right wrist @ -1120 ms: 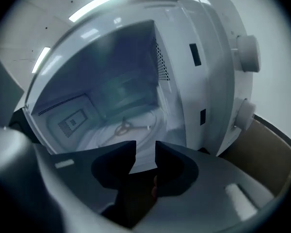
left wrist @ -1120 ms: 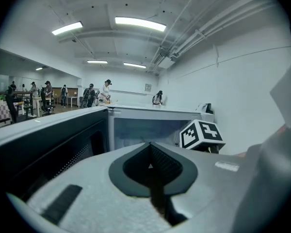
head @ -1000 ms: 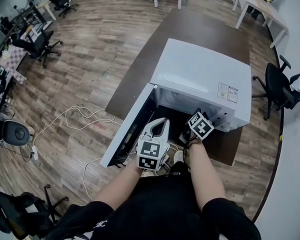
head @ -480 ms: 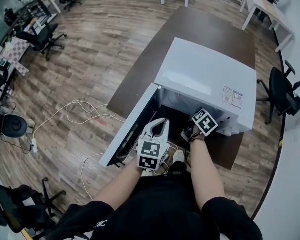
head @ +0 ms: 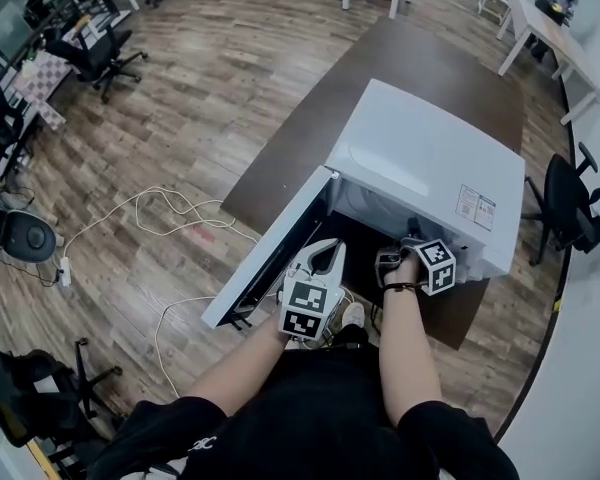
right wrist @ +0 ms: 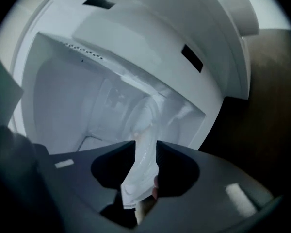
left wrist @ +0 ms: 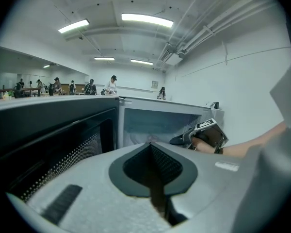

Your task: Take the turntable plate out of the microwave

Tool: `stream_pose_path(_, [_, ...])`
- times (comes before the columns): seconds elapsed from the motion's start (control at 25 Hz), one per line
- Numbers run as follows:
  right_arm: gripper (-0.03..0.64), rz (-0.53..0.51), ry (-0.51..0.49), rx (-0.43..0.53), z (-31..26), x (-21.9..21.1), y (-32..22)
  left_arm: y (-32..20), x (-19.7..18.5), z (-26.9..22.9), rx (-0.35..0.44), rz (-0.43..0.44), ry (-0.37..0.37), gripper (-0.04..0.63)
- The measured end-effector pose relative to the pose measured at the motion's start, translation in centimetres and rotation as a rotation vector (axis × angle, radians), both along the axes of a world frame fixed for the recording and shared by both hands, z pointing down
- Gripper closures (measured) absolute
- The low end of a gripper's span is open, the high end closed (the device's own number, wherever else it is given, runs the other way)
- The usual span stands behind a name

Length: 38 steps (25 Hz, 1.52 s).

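Note:
The white microwave point(head: 420, 158) stands on a dark table with its door point(head: 270, 258) swung open to the left. My right gripper point(head: 392, 260) reaches into the cavity. In the right gripper view, the clear glass turntable plate point(right wrist: 144, 125) stands tilted on edge, its rim between the jaws of my right gripper point(right wrist: 145, 147). These jaws have just been closing and press on the rim. My left gripper point(head: 328, 246) hangs shut and empty in front of the opening, beside the door point(left wrist: 53, 130). From the left gripper view, the right gripper point(left wrist: 203, 132) shows at the cavity's mouth.
The dark brown table point(head: 410, 58) carries only the microwave. White cables point(head: 170, 228) lie on the wooden floor to the left. A black office chair point(head: 570, 188) stands at the right, and a white table point(head: 540, 18) further back.
My right gripper has rolled, so its marker cube now sits further right and lower. The left gripper has stayed where it was.

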State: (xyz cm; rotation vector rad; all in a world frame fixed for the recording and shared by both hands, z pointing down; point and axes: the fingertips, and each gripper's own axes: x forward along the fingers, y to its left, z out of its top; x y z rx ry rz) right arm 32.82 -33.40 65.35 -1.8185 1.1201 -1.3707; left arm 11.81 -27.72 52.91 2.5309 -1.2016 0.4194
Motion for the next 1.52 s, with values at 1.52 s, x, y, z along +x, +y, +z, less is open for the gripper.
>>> stream_pose_path(1.52, [0.574, -0.033, -0.215, 0.056, 0.6, -1.8, -3.2, 0.4, 1.0, 4.5, -0.174, -0.072, 0.071, 0.588])
